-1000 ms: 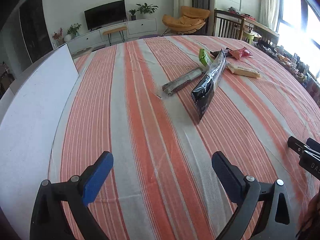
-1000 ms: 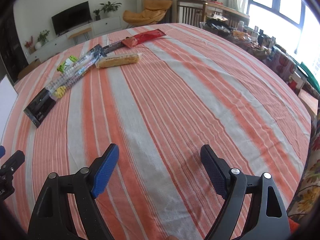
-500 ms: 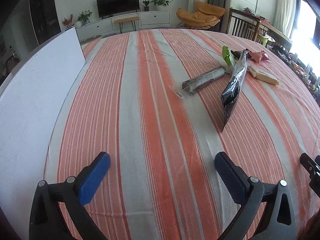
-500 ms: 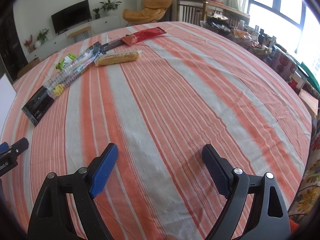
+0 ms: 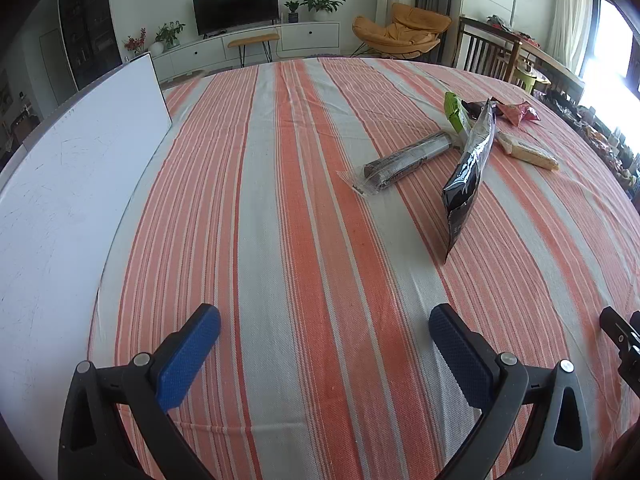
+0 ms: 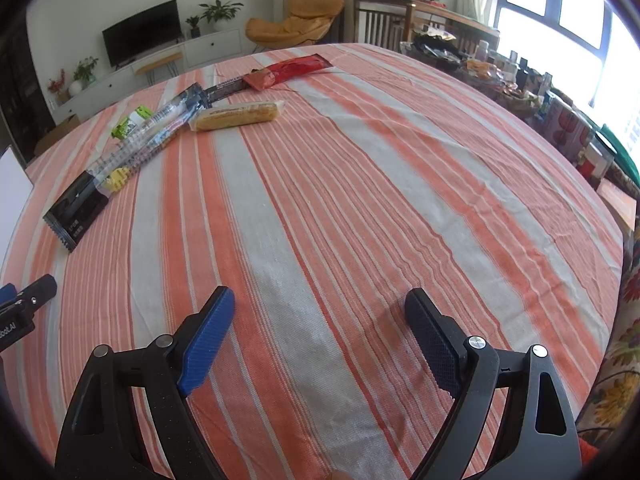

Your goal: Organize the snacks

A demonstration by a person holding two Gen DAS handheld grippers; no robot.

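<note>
Several snack packets lie in a loose cluster on the striped tablecloth [image 5: 304,208], far ahead of both grippers. In the left wrist view I see a long black packet [image 5: 468,176], a clear-wrapped dark roll [image 5: 408,158], a green packet [image 5: 454,110], a pale biscuit bar [image 5: 528,150] and a red packet [image 5: 518,112]. The right wrist view shows the black packet [image 6: 120,164], biscuit bar [image 6: 238,116], red packet [image 6: 292,70] and green packet [image 6: 130,122]. My left gripper [image 5: 323,318] is open with nothing between its pads. My right gripper [image 6: 320,296] is open too, over bare cloth.
A white board [image 5: 60,200] lies along the table's left side. A cluttered side table [image 6: 520,80] and a chair stand beyond the right edge. The right gripper's tip [image 5: 620,336] shows at the left view's right border.
The left wrist view has rolled and shifted, so the snacks sit further right and more of the white board shows. The left jaws stand slightly wider. The right gripper has not moved.
</note>
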